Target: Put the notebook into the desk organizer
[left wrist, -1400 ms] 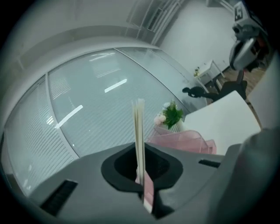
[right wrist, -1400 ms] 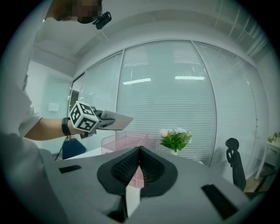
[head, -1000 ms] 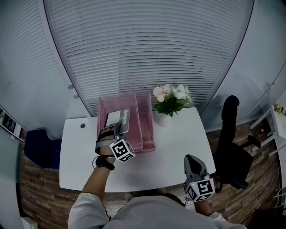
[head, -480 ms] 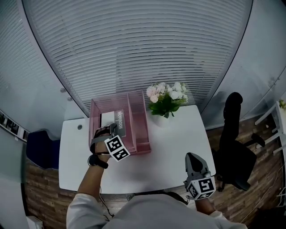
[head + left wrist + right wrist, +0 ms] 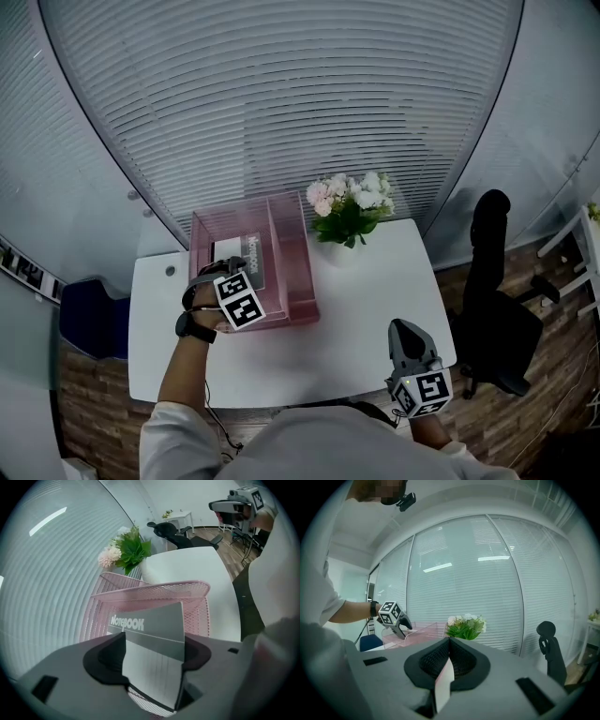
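The grey notebook [image 5: 246,255] [image 5: 150,639], printed "NOTEBOOK", stands on edge inside the pink mesh desk organizer [image 5: 292,281] [image 5: 157,588] at the table's back left. My left gripper [image 5: 225,270] [image 5: 152,656] is at the organizer's near end, and its jaws are opening. The notebook stands between them, and the pads no longer press on it. My right gripper [image 5: 403,334] [image 5: 449,641] hovers off the table's front right corner, shut, holding nothing. In the right gripper view the left gripper [image 5: 396,618] shows far off, over the organizer.
A vase of pink and white flowers [image 5: 349,208] stands just right of the organizer. The white table [image 5: 366,300] has a small hole at its left. A black office chair [image 5: 492,309] is to the right and a blue seat [image 5: 89,319] to the left. Window blinds are behind.
The left gripper has drawn back a little toward me and left, and its jaws have come apart from the notebook, which stays in the organizer. The right gripper has not moved.
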Demonstrator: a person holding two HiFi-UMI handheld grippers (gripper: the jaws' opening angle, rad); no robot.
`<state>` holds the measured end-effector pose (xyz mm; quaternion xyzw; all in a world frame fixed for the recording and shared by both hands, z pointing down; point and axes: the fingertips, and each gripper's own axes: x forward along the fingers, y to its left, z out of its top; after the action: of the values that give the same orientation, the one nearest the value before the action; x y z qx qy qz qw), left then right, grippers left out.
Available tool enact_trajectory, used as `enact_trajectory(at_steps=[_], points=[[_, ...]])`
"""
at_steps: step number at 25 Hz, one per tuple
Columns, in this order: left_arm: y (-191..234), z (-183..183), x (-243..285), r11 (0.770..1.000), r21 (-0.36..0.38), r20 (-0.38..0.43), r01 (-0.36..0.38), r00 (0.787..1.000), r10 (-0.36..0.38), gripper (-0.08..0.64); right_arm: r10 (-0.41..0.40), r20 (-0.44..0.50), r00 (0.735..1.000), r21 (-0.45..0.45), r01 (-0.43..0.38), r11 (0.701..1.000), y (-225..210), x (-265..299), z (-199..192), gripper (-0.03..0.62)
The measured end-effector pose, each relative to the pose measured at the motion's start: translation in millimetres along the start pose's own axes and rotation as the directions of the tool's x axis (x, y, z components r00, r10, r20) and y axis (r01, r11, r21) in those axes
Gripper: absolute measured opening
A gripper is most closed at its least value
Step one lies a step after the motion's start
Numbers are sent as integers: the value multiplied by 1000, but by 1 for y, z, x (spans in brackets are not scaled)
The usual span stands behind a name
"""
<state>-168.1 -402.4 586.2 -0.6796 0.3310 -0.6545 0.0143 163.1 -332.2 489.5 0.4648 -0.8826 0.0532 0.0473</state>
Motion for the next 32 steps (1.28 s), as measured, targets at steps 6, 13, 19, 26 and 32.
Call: enact_trajectory(at_steps=[6,13,19,26,32], points=[[-13,0,-6,994,28,-8,107,994,-106,364,-8,-7,1000,9,8,1000,5,-3,-3,14],[-22,0,-17,992,9,44,126,991,-127,364,9,0,1000,0,-9,1000,16,2,1,14],[-15,11,-59,994,-88,239,65,970,-42,364,50,26,998,-25,-49,998,36,11,17,13],[6,7,-145,932,-352,509,-84,819,266,289,108,82,991,-67,-103,992,65,24,49,13],[-6,-22,-205,837,-541,598,-84,661,453,155,153,115,982,-97,-142,985,89,30,66,14]])
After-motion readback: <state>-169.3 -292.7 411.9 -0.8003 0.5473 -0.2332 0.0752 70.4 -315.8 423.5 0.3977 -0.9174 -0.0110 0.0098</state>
